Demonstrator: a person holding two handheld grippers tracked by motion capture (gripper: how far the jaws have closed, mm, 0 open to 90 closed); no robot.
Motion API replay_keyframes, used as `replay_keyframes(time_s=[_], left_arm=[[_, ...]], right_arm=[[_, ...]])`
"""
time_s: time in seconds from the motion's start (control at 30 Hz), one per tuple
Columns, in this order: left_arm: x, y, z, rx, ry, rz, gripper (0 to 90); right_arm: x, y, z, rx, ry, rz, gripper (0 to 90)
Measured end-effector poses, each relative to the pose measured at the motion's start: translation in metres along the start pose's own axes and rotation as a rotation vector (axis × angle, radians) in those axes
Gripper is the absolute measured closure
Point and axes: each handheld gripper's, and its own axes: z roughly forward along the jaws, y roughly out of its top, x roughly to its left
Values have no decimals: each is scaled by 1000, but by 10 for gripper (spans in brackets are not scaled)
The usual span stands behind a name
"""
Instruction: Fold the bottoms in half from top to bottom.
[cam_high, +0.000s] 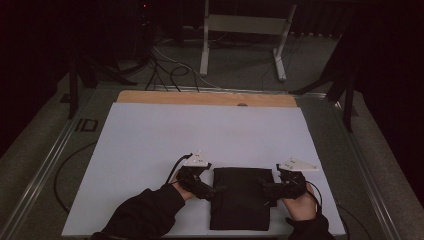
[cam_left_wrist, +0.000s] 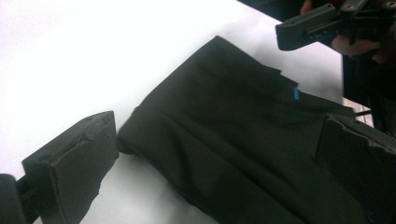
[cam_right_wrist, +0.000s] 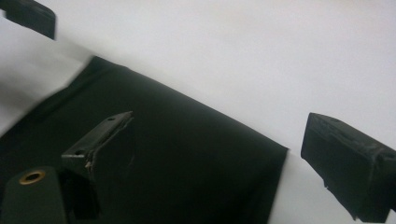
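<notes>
A folded black cloth garment (cam_high: 241, 198) lies flat at the near edge of the white tabletop sheet (cam_high: 150, 140), between the two hand-held grippers. The left gripper (cam_high: 212, 190) sits at the cloth's left edge with its jaws spread wide — one over the white sheet, the other over the fabric, which bears a small blue tag (cam_left_wrist: 296, 94). The right gripper (cam_high: 265, 188) sits at the cloth's right edge, jaws likewise apart — straddling the far right corner, clamping nothing.

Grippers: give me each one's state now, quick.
Left gripper: open, jaws straddling the edge of the folded black cloth.
Right gripper: open, astride the cloth's opposite edge.
</notes>
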Motion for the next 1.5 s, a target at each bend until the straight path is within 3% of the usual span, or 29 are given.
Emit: replay_keyframes(time_s=[0.27, 0.6, 0.73, 0.97, 1.13, 1.2, 1.3, 1.43, 1.47, 1.5], left_arm=[[11, -5, 16, 51, 5, -57, 0], [13, -12, 32, 121, 30, -74, 23], [15, -14, 38, 149, 11, -103, 49], [15, -16, 38, 137, 37, -124, 157], [12, -16, 39, 140, 47, -119, 191], [12, -16, 40, 140, 53, -119, 202], [10, -17, 41, 132, 57, -124, 219], [8, -17, 42, 125, 51, -124, 278], [8, -17, 43, 125, 36, -130, 345], [7, -17, 45, 123, 14, -138, 376]], right_arm=[[-6, -10, 10, 37, -26, 13, 98], [-9, -16, 18, 80, -6, 43, 96], [-9, -18, 22, 115, 1, 55, 96], [-12, -24, 31, 169, 6, 75, 95], [-13, -26, 37, 197, 4, 70, 95], [-13, -28, 39, 207, 25, 90, 91], [-12, -28, 40, 210, 16, 97, 91], [-8, -28, 41, 222, 11, 69, 92], [-2, -28, 41, 222, 3, 31, 164], [-2, -27, 40, 219, 20, 26, 203]])
